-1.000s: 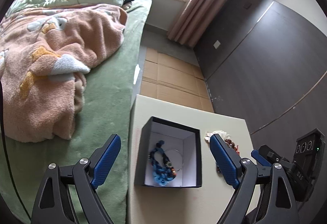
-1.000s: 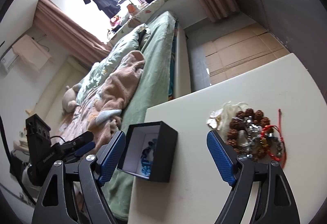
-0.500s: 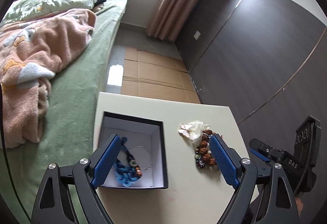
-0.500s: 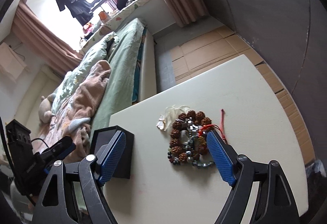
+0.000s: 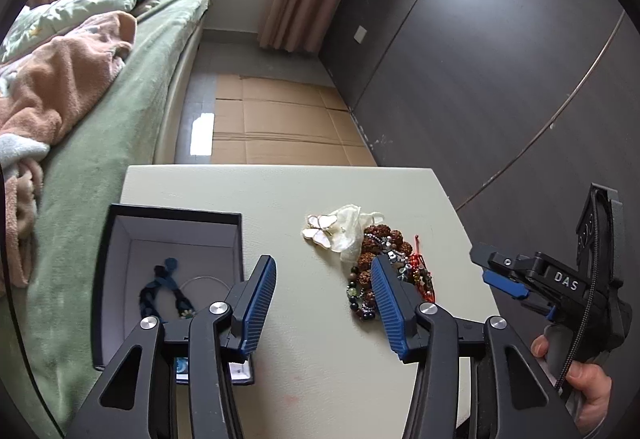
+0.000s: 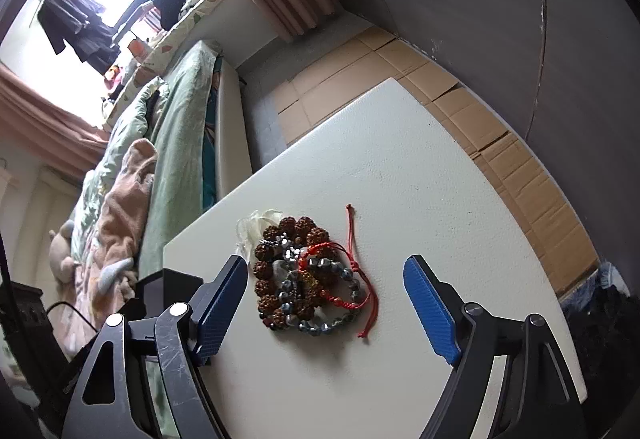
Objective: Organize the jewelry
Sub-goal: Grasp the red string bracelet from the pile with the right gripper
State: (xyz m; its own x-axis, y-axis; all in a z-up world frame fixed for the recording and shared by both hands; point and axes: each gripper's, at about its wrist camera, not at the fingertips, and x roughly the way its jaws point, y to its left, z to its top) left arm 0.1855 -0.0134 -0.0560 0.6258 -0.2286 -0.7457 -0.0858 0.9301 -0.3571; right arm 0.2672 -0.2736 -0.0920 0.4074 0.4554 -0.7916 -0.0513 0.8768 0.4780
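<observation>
Jewelry sits in two spots on the pale bench [image 5: 320, 195]. In the left wrist view a black box [image 5: 120, 239] with a white lining fills the lower left; inside it lie a blue braided piece [image 5: 164, 279] and a thin wire hoop [image 5: 204, 281]. Right of centre is a loose pile of bracelets [image 5: 380, 255], brown knobbly beads tangled with grey-blue beads and a red cord, touching a white butterfly ornament [image 5: 322, 231] and a crumpled white pouch [image 5: 350, 231].

Left hand-held gripper [image 5: 324, 299] has just been closing; its blue pads stand half apart with only bare bench between them, the right pad in front of the pile's edge, holding nothing. At the right edge a hand [image 5: 584, 383] grips the other tool's handle.

In the right wrist view the right hand-held gripper [image 6: 324, 299] has narrowed a little yet stands wide, its pads either side of the pile [image 6: 308, 275] and clear of it, gripping nothing. A bed [image 6: 176, 143] with a pink blanket runs along the left.
</observation>
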